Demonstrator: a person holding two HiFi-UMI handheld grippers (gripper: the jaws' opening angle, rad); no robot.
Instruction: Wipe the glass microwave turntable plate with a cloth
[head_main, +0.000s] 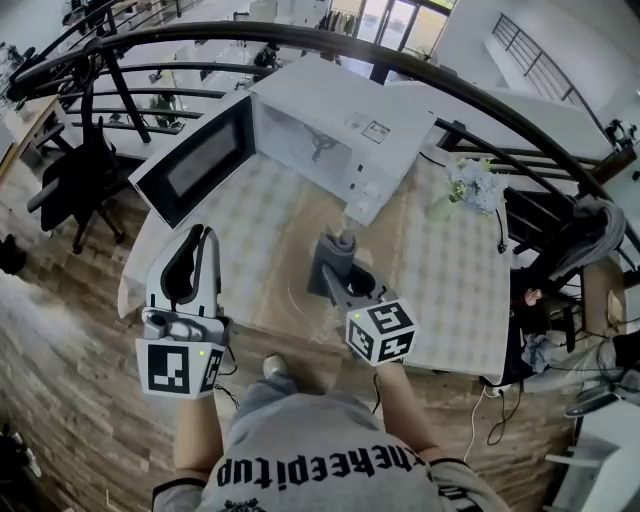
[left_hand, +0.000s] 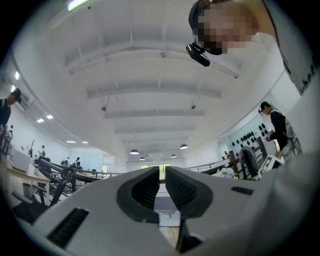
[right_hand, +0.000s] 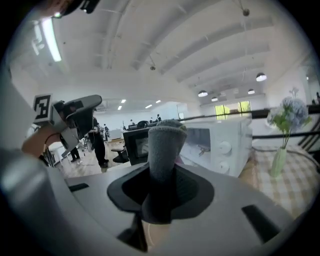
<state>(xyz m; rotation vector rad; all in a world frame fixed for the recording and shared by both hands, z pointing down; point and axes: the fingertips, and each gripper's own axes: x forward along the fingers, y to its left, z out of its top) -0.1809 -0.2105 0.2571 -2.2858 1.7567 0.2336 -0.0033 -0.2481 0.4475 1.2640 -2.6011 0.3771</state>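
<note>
With right gripper (head_main: 338, 258) fingers pinching the cloth (right_hand: 162, 145) and left gripper (head_main: 203, 236) fingers together, empty, I should sweep flat across the glass plate (head_main: 305, 300), 6 o'clock of the microwave (head_main: 340, 130).

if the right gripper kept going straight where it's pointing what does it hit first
Most likely the microwave, near the control-panel end of its front. The right gripper, shut on the grey cloth, points there; depth is hard to judge.
</note>
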